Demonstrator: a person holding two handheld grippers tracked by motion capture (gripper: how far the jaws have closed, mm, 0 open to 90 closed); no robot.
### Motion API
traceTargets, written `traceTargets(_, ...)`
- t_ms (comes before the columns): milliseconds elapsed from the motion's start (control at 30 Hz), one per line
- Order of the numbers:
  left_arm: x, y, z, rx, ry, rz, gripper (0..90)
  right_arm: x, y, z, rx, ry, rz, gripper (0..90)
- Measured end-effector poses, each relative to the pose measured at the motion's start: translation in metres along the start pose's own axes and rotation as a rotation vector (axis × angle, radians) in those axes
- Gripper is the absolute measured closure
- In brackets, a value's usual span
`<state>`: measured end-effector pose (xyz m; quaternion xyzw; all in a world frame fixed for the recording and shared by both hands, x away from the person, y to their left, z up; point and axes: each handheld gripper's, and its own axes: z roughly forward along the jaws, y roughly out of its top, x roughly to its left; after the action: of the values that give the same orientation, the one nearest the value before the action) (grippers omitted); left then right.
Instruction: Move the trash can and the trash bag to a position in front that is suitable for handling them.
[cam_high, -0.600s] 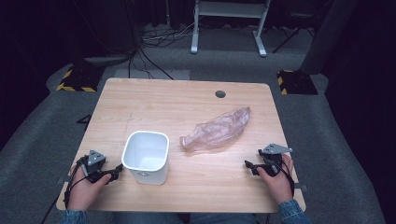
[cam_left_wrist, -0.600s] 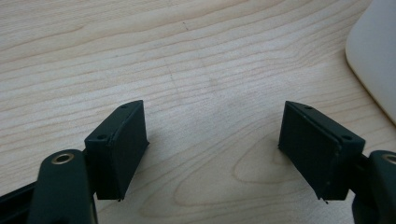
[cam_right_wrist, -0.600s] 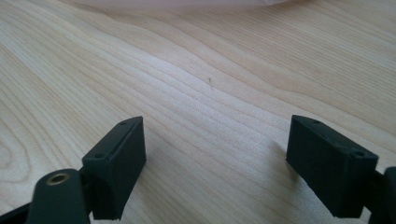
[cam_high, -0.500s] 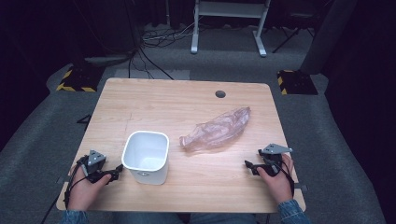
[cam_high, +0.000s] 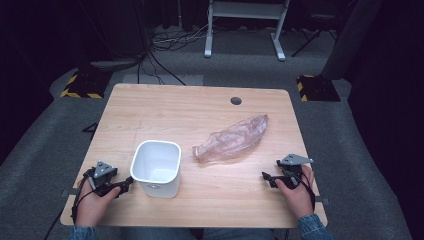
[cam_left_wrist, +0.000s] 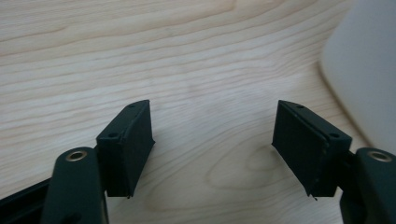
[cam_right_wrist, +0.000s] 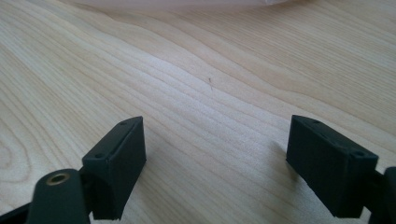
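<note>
From up high, I see my left claw (cam_high: 124, 186) low on the wooden table (cam_high: 165, 107), near the front edge. Its tips sit just beside the white bin (cam_high: 156, 168). My right claw (cam_high: 267, 177) rests at the other side of the table, near the front too. The crinkly clear bag (cam_high: 232, 140) lies flat between the bin and my right claw, apart from both.

Looking along my left claw (cam_left_wrist: 212, 144), its two black jaws stand wide apart with only bare wood between them. The white bin's wall (cam_left_wrist: 364, 70) is off to the side.

Looking along my right claw (cam_right_wrist: 215, 163), the jaws are wide apart too, holding nothing. The bag's edge (cam_right_wrist: 177, 3) shows at the top, well ahead.
</note>
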<state>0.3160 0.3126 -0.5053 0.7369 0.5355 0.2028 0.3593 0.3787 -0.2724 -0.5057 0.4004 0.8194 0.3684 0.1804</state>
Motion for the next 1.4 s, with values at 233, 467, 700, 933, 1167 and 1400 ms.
traceTargets(233,-0.03,0.009,0.011,-0.004,-0.09,0.089,33.2,0.0,0.0,0.0,0.0,0.0,0.0,19.8)
traceTargets(467,-0.062,0.017,0.023,0.028,-0.146,0.158,30.8,0.0,0.0,0.0,0.0,0.0,0.0,19.8)
traceTargets(700,-0.086,0.026,0.039,0.024,-0.18,0.206,30.5,0.0,0.0,0.0,0.0,0.001,0.0,19.8)
traceTargets(933,-0.106,0.037,0.053,0.025,-0.201,0.256,31.2,0.0,0.0,0.0,-0.001,0.001,0.0,19.8)
traceTargets(1167,-0.124,0.039,0.053,0.079,-0.234,0.301,31.7,0.0,0.0,0.0,-0.001,0.001,0.0,19.8)
traceTargets(1400,-0.143,0.04,0.046,0.15,-0.306,0.361,32.9,-0.001,0.001,0.0,0.003,0.007,-0.002,19.8)
